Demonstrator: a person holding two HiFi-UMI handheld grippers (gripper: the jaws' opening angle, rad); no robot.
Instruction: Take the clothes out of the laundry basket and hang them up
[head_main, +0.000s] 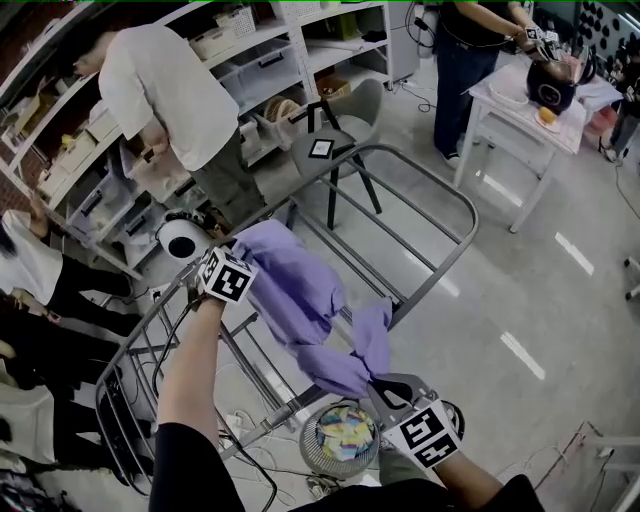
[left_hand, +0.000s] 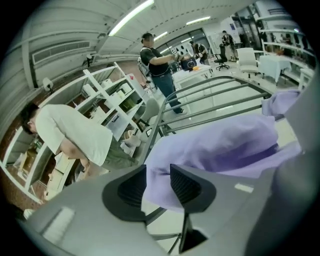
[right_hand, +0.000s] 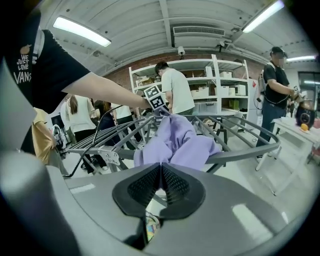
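Garment (head_main: 300, 285) is a crumpled lilac thing slung over the rack's (right_hand: 240, 153) bars, right gripper (right_hand: 161, 167) pinched tight on its near end, left gripper (left_hand: 158, 170) jaws apart at the far end.

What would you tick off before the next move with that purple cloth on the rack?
1. Purple cloth garment lies over the grey metal drying rack: ok.
2. Left gripper open: ok, jaws apart, cloth unpinched between them.
3. Right gripper open: not ok, shut on the garment's end.
4. Garment spread flat: not ok, bunched.
5. Round mesh laundry basket holds more clothes: ok, colourful fabric inside.
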